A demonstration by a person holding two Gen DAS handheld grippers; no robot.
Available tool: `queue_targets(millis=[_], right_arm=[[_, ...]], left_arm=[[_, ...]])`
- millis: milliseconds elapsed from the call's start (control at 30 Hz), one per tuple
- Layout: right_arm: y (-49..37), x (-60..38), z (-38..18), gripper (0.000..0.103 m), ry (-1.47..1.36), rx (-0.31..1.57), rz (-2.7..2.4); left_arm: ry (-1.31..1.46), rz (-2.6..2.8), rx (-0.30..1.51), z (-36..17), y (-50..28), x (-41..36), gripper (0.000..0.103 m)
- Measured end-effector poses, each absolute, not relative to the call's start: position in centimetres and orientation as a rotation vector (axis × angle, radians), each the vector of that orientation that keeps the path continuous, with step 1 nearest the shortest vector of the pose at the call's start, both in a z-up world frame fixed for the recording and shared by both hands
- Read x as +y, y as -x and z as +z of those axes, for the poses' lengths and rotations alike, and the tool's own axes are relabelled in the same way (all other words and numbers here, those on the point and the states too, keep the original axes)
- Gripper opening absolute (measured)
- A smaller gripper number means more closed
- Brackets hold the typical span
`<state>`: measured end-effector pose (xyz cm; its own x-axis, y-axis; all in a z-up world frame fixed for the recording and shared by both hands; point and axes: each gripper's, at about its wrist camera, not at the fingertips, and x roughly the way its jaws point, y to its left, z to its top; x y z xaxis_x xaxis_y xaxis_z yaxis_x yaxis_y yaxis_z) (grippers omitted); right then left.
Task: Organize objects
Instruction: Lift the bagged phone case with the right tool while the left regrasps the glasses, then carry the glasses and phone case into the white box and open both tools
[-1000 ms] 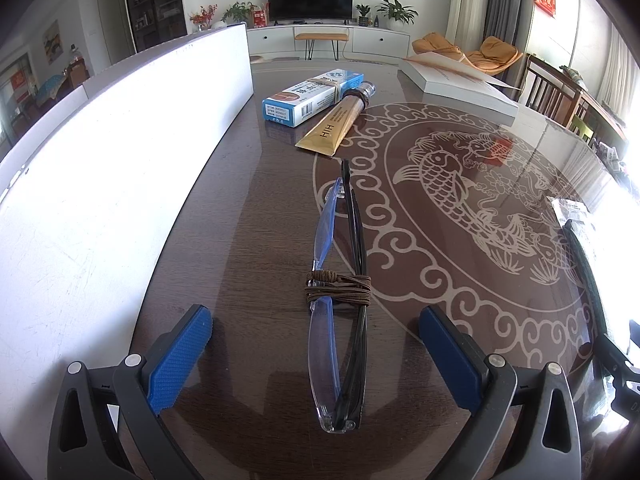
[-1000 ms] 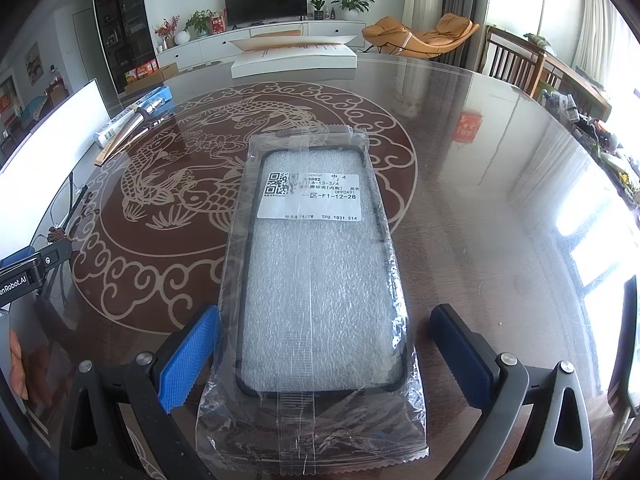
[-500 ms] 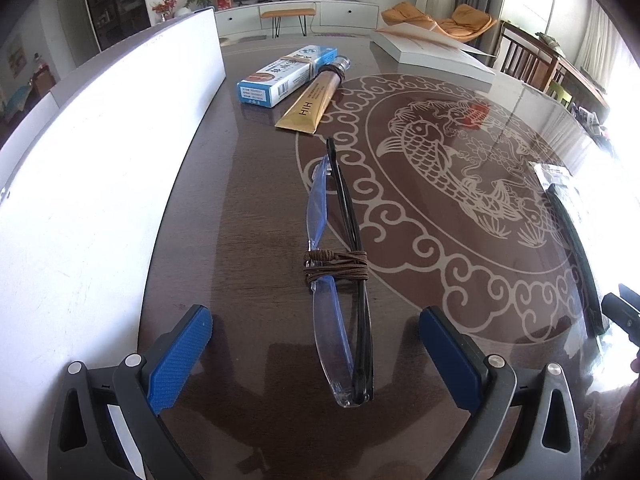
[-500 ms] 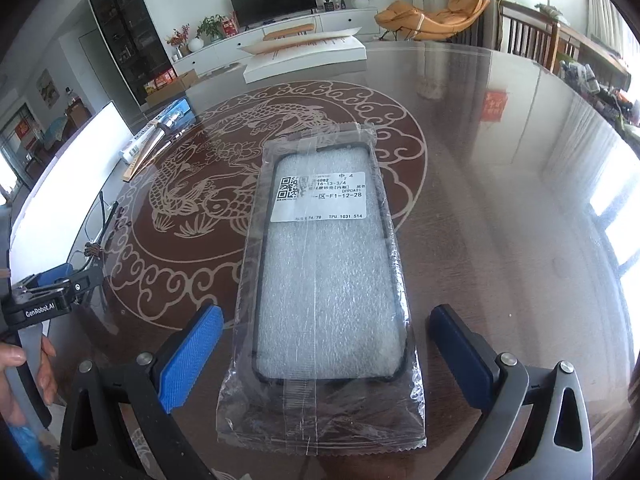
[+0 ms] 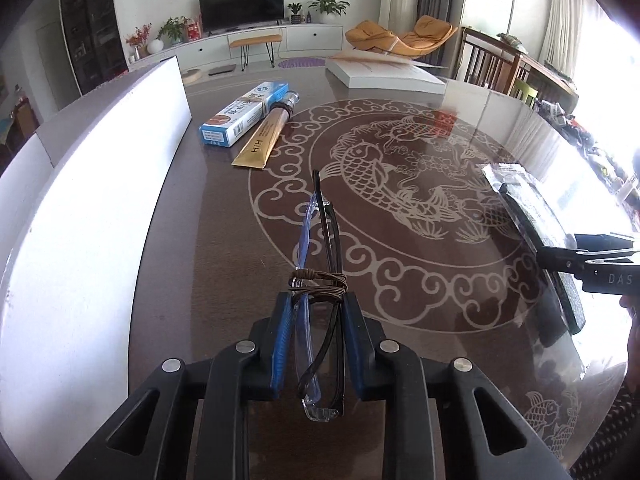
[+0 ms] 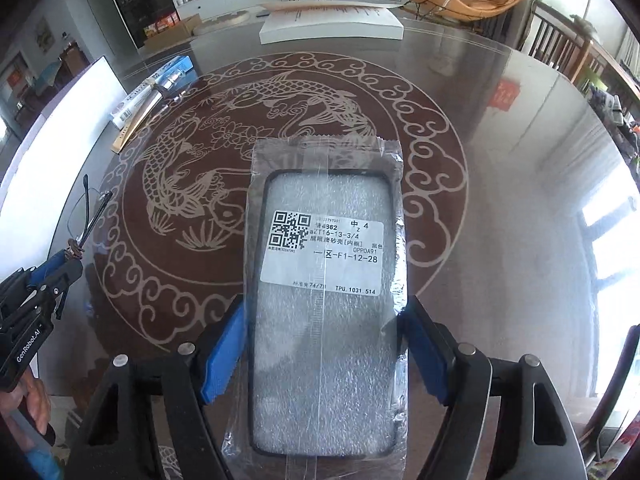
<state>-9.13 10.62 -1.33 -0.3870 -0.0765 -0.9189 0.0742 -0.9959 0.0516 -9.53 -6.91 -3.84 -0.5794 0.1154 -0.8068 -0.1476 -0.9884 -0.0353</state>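
The folded glasses, bound by a brown cord, sit clamped between the blue pads of the left gripper, whose jaws have just closed on them; the far end stretches over the dark tabletop near its left edge, beside a white board. The bagged phone case is pinched at both long sides by the right gripper, its jaws having just closed in on it, over the fish medallion nearer the front edge. A blue box and gold tube lie touching farther back, and a white carton rests at the far edge.
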Motion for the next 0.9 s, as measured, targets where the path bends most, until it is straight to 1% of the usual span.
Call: queue_targets(millis=[167,300,400,567,667,767,833,900], right_arm=[[6.3,9.4,1.6,0.075,-1.61,-0.131,-2.502],[5.9,6.0,5.1,0.075,-1.519,-0.175,-2.469],[5.4,2.3,8.2,0.075,-1.422,-0.19,-2.429],[5.4,-6.9,13.0,0.075,-1.254,-0.191,-2.31],[6.0,-12.7,15.3,0.075,-1.184,-0.2,-2.237],[6.6,-19.1,16.6,0.076,-1.141,-0.144,-2.167],[6.7,-23.2,16.6,0.076,-1.123,-0.1,-2.121],[6.3,-26.6,15.4,0.076,-1.133,-0.046,-2.088]], left_arm=[[1.208,2.676,-0.112,0.0,6.3,-8.2,0.025],[1.108,2.682,-0.239,3.9,4.0,-10.4,0.025],[1.046,2.703,-0.32,6.8,2.5,-13.8,0.025],[1.04,2.849,-0.342,10.5,0.8,-21.9,0.025],[1.116,2.977,-0.318,10.7,0.6,-27.5,0.025],[1.222,3.054,-0.336,9.7,0.2,-32.4,0.025],[1.296,3.09,-0.321,8.5,0.1,-34.7,0.025],[1.386,3.08,-0.325,6.9,0.2,-36.1,0.025]])
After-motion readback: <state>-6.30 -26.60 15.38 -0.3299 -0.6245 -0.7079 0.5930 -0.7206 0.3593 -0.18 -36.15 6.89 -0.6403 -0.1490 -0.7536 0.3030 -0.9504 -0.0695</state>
